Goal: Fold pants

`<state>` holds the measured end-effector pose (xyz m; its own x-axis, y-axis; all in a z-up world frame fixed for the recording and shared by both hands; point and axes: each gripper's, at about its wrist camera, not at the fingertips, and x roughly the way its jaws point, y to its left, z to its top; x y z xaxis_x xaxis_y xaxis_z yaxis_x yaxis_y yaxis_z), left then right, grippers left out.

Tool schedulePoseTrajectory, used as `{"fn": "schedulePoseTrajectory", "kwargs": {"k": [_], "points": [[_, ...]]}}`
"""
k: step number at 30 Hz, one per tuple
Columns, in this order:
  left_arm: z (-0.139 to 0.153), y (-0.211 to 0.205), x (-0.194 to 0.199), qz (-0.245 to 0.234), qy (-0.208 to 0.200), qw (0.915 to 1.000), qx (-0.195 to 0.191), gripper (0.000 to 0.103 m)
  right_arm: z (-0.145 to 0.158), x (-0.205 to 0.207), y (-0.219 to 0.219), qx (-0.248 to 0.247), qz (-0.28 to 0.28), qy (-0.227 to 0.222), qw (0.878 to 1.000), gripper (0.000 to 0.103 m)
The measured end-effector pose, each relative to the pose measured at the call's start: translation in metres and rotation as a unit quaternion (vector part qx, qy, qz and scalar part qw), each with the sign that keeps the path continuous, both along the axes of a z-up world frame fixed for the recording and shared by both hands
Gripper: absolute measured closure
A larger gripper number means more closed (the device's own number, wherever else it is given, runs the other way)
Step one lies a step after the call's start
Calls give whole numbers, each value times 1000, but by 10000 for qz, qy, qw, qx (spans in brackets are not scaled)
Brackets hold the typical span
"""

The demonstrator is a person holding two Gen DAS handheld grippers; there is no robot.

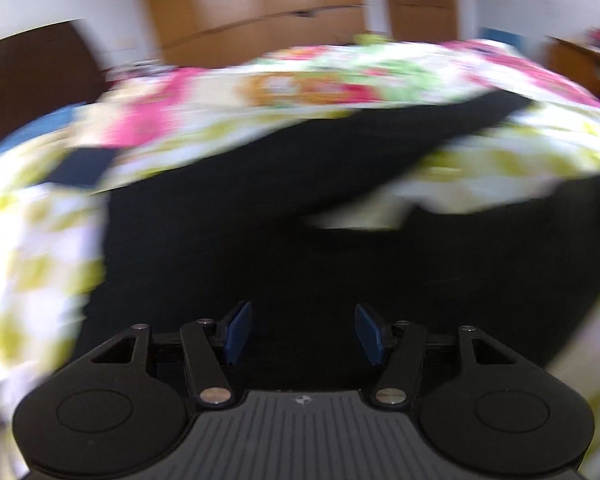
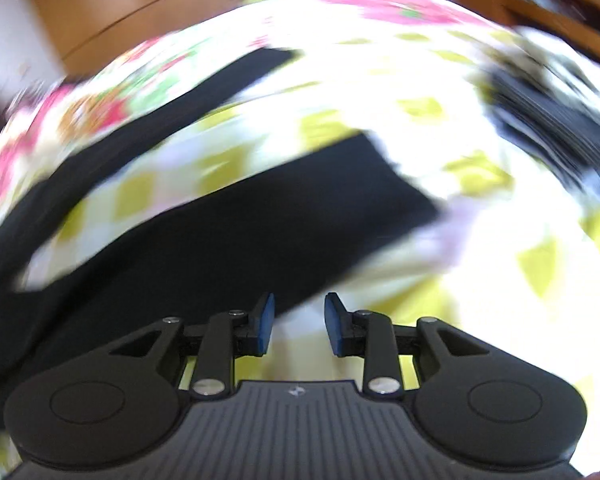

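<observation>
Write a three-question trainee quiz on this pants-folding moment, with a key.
1. True or false: the left gripper is clamped on the black pants.
2. What lies under the pants? A) bare wooden floor B) floral and checked bedspread C) a metal tray
3. In the right wrist view, how do the legs of the pants lie?

Key: 1. False: its jaws stand apart, empty. 2. B. 3. Spread apart, with bedspread showing between them; the right gripper is open too.

No text, number or brand name can be read in either view; both are blurred. A small pale emblem on each gripper's ribbed body is too small to make out.
</observation>
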<state>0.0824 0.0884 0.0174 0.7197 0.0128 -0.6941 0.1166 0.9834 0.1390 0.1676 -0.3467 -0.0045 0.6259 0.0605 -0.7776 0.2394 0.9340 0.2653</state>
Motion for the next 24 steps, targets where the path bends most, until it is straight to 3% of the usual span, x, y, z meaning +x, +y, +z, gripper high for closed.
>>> {"fn": "schedulePoseTrajectory", "kwargs": {"k": [4,8,9,11,15,20,24], "points": [[-10,-87,23,-954,153,9953,-69,33,-18,6,-45,949,-548,-159,9939,75],[-8,-136,33,-1510,199,9883,28,33,-39,22,-90,1572,-954,-406,9821,75],[-9,-141,40,-1588,212,9871,64,33,-41,22,-95,1677,-997,-464,9797,76],[-9,-152,44,-1654,255,9858,111,33,-43,25,-97,1760,-974,-536,9781,98],[-10,-162,49,-1600,381,9864,30,33,-35,20,-115,2155,-918,-742,9693,98],[-16,-169,42,-1681,278,9853,-122,29,-5,-25,-146,1688,-1045,-1086,9741,99],[-32,-175,44,-1633,228,9862,-151,22,-25,-27,-151,689,-1111,-552,9899,99]]}}
